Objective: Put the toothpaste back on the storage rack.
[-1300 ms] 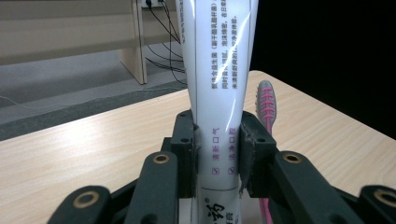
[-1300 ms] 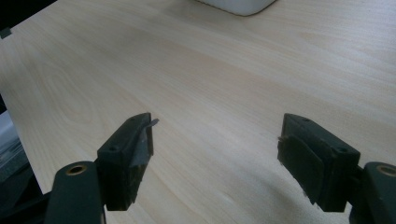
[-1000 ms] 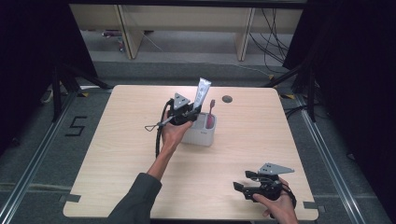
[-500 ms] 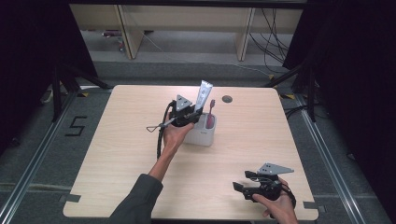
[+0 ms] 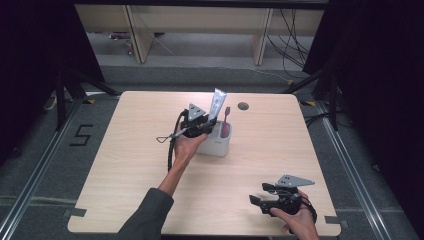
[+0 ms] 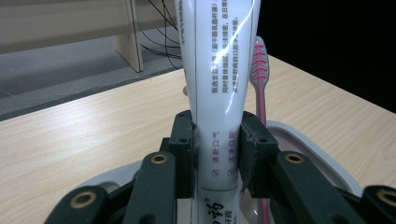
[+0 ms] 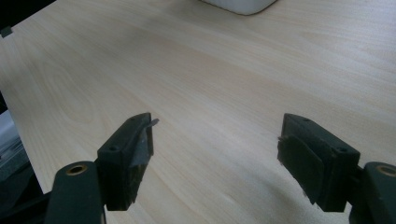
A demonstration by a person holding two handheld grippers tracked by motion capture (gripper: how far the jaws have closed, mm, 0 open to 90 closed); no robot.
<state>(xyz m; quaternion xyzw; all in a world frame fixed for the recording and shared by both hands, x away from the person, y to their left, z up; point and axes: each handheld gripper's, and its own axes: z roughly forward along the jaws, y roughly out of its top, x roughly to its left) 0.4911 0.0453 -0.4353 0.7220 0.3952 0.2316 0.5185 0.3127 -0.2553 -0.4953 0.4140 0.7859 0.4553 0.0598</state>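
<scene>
A: What is the left gripper [image 6: 217,154] doing?

B: Its jaws are clamped on a white toothpaste tube [image 6: 219,70], one pad on each side of the lower part. The tube stands upright, its bottom end down inside a white holder [image 5: 218,143]

A: Where is that holder?

B: On the wooden table [image 5: 130,150], a little past the middle toward the far edge. From above, the left gripper [image 5: 200,128] sits at the holder's left rim and the tube [image 5: 218,102] sticks up out of it

A: Anything else in there?

B: A pink toothbrush [image 6: 260,70], bristles up, just to the right of the tube and a bit behind it

A: And the right gripper [image 5: 260,202]?

B: It sits in the right hand [image 5: 298,222] at the near right corner of the table, well apart from the holder. Its jaws stand wide apart with nothing between them, just bare wood beneath
</scene>
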